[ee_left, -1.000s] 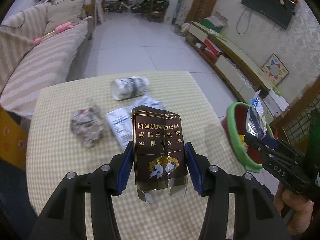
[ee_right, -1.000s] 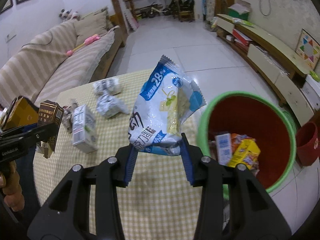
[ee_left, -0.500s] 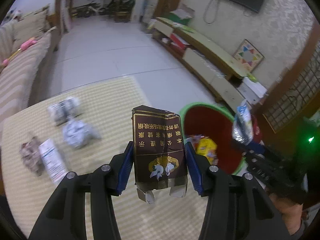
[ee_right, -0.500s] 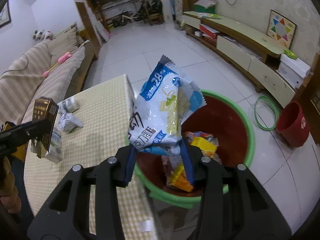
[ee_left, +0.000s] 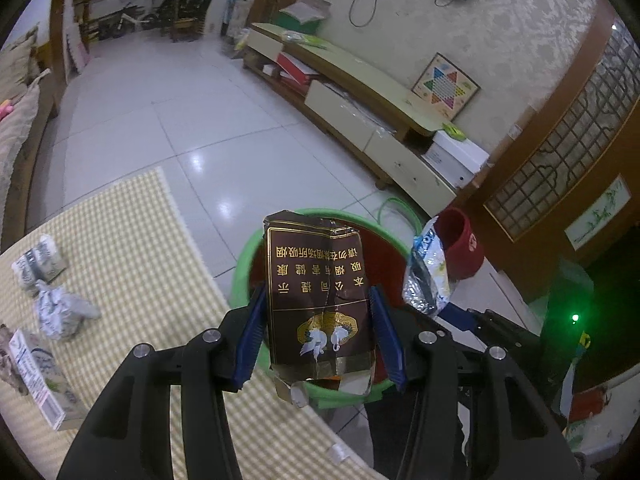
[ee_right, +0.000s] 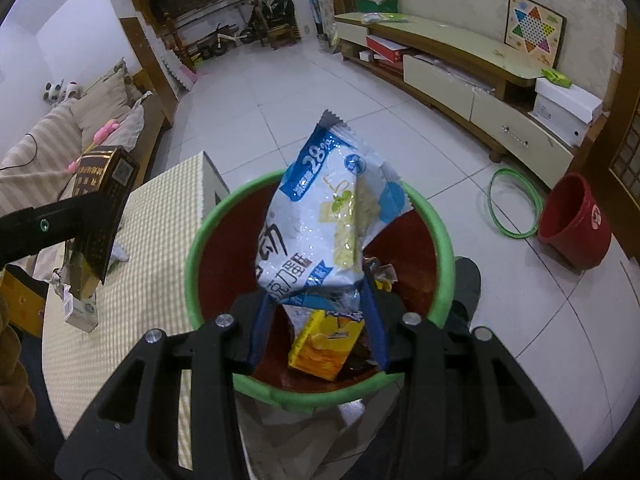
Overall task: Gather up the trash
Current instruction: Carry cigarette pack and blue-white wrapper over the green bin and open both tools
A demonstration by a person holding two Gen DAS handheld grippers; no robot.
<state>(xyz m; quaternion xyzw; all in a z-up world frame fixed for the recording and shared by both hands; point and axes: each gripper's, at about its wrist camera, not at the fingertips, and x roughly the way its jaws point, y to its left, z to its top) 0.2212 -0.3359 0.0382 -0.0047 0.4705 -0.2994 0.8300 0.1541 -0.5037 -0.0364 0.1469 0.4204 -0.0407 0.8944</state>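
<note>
Cigarette pack [ee_left: 318,300] pinched in left gripper [ee_left: 318,334]; snack bag [ee_right: 328,224] clamped in right gripper [ee_right: 316,320], both over bin [ee_right: 440,224].

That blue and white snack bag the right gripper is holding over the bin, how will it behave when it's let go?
The snack bag looks thin and crinkly, so probably floppy and light. Its glossy film may be slippery. The right gripper holds it above the green-rimmed bin, so it should likely flutter in rather than drop straight.
</note>
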